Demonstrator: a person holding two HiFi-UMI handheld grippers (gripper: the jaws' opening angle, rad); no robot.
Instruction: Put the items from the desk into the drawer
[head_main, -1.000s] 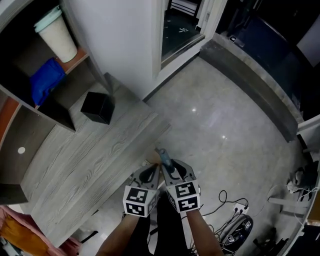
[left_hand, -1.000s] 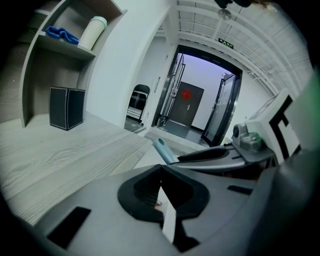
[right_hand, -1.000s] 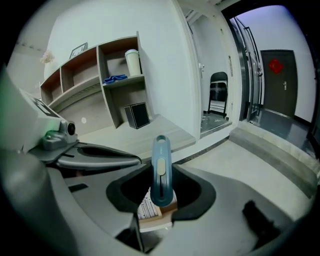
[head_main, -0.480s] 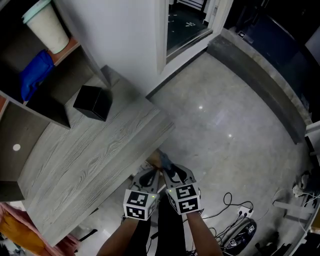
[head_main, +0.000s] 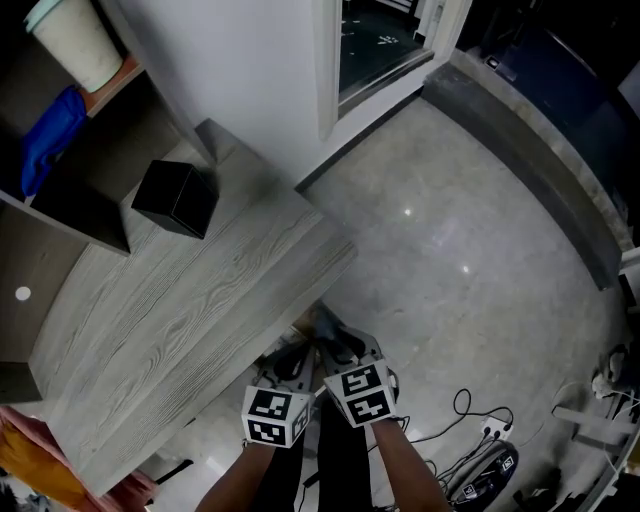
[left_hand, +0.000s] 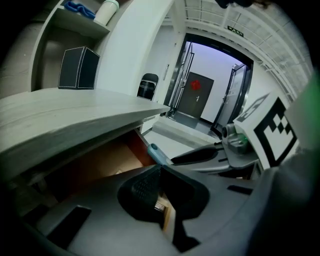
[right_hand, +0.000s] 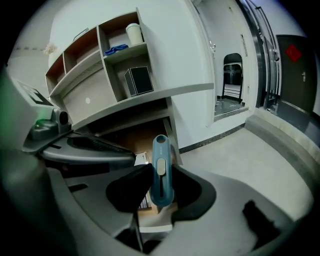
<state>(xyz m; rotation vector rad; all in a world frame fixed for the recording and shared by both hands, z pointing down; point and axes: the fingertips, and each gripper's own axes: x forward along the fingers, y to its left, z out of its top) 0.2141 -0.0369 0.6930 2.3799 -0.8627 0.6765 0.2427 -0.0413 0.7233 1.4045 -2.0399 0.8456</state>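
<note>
My right gripper (right_hand: 161, 186) is shut on a blue utility cutter (right_hand: 161, 167), which stands upright between its pads. In the head view the cutter (head_main: 329, 324) points at the open drawer (head_main: 297, 332) just under the grey desk's (head_main: 180, 320) front edge. The drawer's brown inside (right_hand: 146, 139) holds a white striped item (right_hand: 142, 159). My left gripper (left_hand: 159, 184) sits right beside the right one, jaws closed together with nothing held; the cutter (left_hand: 159, 154) shows just past them. A black cube box (head_main: 175, 197) stands on the desk near the shelf.
A shelf unit at the desk's back holds a pale cup (head_main: 66, 40) and a blue cloth (head_main: 45, 135). Cables and a power strip (head_main: 487, 432) lie on the polished floor at lower right. A doorway (head_main: 385, 40) opens beyond the white wall.
Both grippers stayed side by side and sank slightly lower toward the drawer under the desk edge. The cutter is still held by the right one.
</note>
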